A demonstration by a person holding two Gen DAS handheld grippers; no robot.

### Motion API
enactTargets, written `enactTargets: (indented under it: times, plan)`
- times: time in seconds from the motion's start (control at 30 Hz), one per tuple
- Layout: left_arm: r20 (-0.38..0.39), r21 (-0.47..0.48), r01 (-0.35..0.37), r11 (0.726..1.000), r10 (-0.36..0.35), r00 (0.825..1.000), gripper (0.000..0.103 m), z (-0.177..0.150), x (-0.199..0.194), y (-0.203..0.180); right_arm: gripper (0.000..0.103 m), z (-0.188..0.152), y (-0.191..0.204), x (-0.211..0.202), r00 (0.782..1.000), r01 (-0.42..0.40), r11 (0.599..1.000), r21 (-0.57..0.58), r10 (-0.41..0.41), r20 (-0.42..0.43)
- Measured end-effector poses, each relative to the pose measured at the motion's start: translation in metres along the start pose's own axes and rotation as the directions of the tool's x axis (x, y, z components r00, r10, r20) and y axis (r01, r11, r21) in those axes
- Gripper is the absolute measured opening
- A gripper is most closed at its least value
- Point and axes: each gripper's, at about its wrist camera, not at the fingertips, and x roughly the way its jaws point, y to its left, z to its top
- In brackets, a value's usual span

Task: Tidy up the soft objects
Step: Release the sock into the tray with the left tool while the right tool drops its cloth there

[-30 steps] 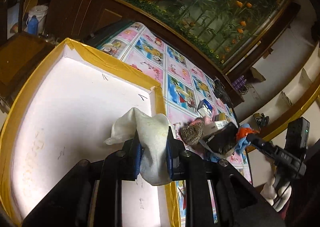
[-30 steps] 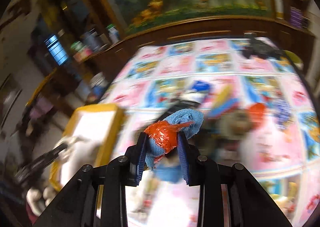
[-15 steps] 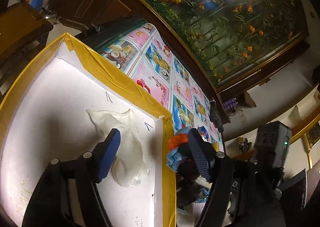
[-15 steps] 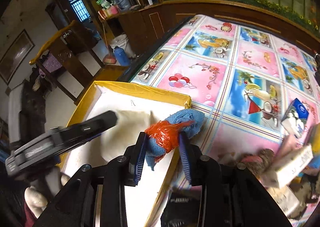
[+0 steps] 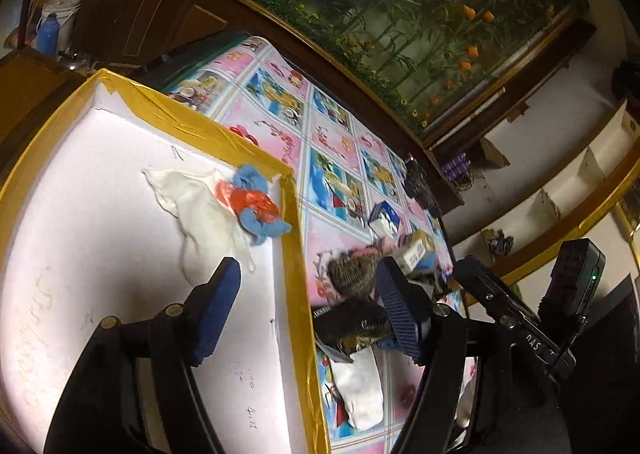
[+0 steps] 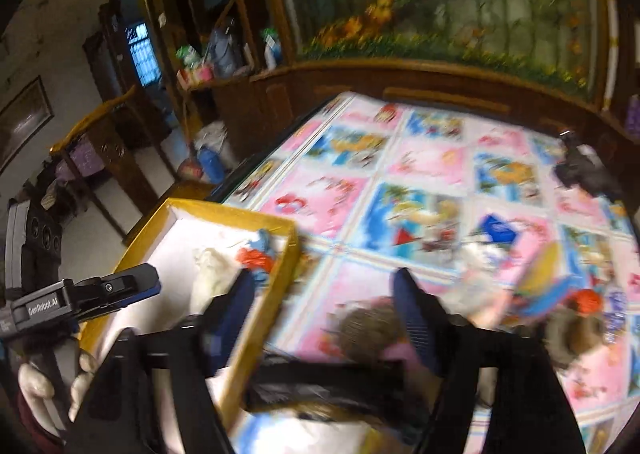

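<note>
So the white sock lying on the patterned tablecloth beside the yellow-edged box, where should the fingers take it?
Grip the white sock across its rounded near end, coming from above with the open left gripper. That end lies flat and bare on the patterned tablecloth, while its far end is tucked under a dark crumpled wrapper, so pinching there would likely drag the wrapper along.

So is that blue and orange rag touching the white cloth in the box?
Touching. The left wrist view shows the blue and orange rag lying partly over the white cloth in the box, no gap between them.
</note>
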Motion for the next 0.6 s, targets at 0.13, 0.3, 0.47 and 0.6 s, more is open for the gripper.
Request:
enactTargets:
  times: [0.13, 0.3, 0.47, 0.6]
  plan:
    - [-0.039, 0.137, -0.042, 0.99, 0.048, 0.998, 0.07, -0.024, 0.015, -0.039, 0.096, -0.049, -0.052, -0.03, 0.997, 0.076, 0.995, 0.062, -0.075, -0.033]
    - [-0.086, 0.191, -0.051, 0.98, 0.068, 0.994, 0.069, -0.042, 0.036, -0.071, 0.093, -0.1, -0.118, -0.064, 0.989, 0.131, 0.971, 0.198, -0.116, -0.086]
    - [-0.086, 0.225, -0.108, 0.968, 0.13, 0.988, 0.069, -0.037, 0.056, -0.09, 0.093, -0.118, -0.154, -0.098, 0.991, 0.122, 0.947, 0.296, -0.101, -0.085]
    - [-0.116, 0.269, -0.157, 0.95, 0.194, 0.974, 0.069, -0.029, 0.085, -0.096, 0.092, -0.132, -0.16, -0.105, 0.995, 0.079, 0.946, 0.313, -0.057, -0.078]
